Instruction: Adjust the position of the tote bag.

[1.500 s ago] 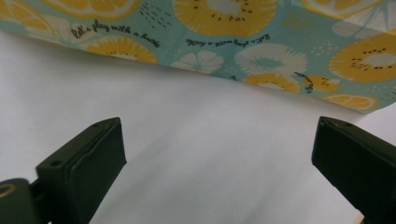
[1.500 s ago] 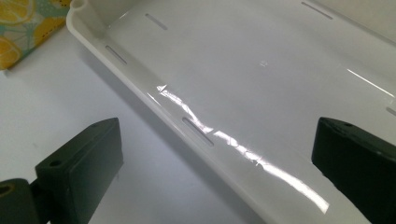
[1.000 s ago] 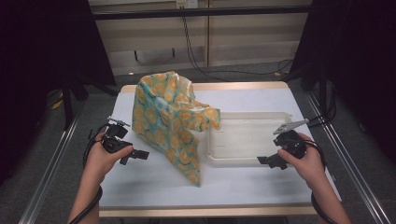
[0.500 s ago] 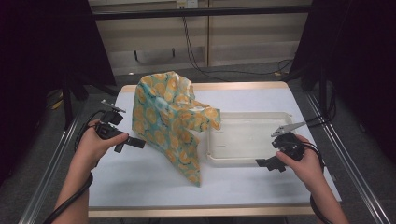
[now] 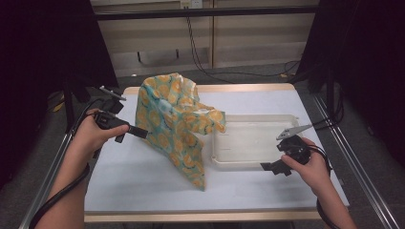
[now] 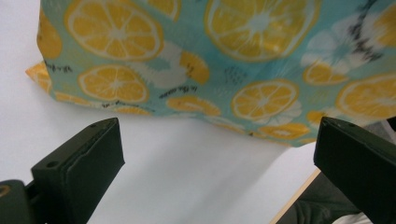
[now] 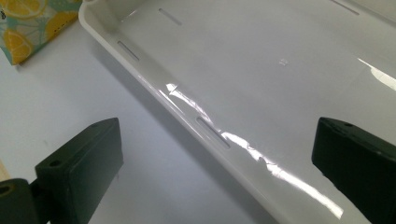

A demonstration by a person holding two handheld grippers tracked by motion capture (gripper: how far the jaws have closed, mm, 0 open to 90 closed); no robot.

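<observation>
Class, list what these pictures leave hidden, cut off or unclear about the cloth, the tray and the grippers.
- Cloth: what props it up, hidden by its own folds, high view.
- Tray: left end covered by the cloth, high view; far side cut off, right gripper view.
- Left gripper: the print's small dark lettering is blurred, left gripper view.

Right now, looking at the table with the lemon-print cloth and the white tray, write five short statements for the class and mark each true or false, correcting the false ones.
1. The lemon-print cloth stands bunched up on the table. True.
2. The white tray holds a folded towel. False: it is empty.
3. The left gripper is shut on the cloth. False: its jaws stand wide apart, with the cloth just ahead.
4. The right gripper is open at the tray's near rim. True.
5. Part of the cloth hangs over the tray's left end. True.
</observation>
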